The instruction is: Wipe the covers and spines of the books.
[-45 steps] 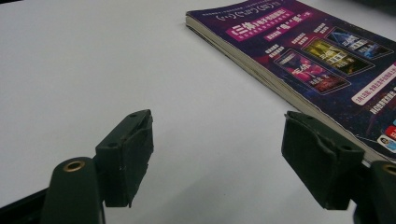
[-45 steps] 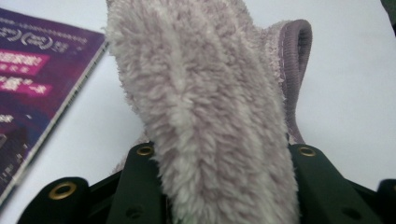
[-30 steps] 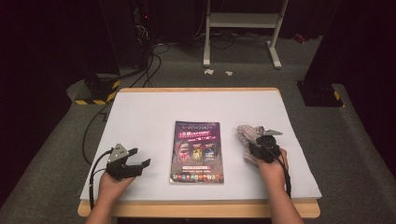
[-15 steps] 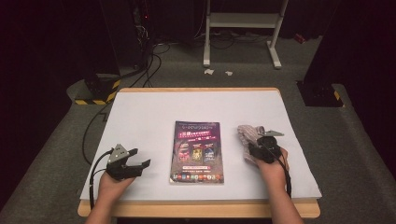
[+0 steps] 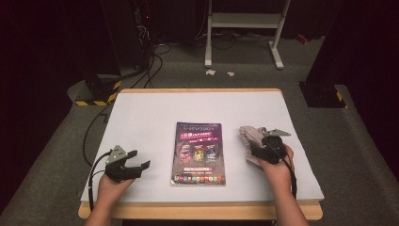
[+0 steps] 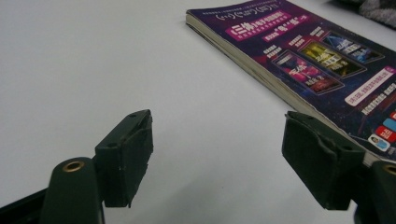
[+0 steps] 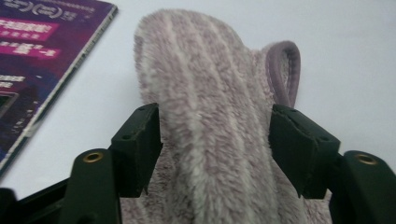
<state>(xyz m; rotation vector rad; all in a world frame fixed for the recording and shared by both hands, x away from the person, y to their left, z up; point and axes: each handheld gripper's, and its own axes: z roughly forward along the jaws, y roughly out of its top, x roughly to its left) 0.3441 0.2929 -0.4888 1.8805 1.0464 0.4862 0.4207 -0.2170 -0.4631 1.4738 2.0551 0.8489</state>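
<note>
A: Where is the cloth (image 5: 249,136)?

B: In the high view it lies right of centre on the white table (image 5: 155,117), just right of the magazine (image 5: 198,153), a striped, fluffy, pinkish-grey bundle. In the right gripper view it runs from the bottom middle up to the top of the frame, with a sewn loop (image 7: 285,70) at its upper right.

A: And the right gripper (image 5: 256,149)?

B: It sits over the near end of the cloth. Its jaws have just been opening, and they now stand wide, one on each side of the fold. The pads (image 7: 140,144) look level with the pile, not pressing into it, so the cloth lies between them unclamped.

A: The left gripper (image 5: 141,162)?

B: At the lower left of the high view, low over the table, pointing towards the magazine. In the left gripper view its jaws stand wide apart with only bare table between them; the magazine's spine edge runs along the right of that frame, just past the right jaw.

A: Does the magazine touch the cloth?

B: They are near each other, with a strip of table between.
</note>
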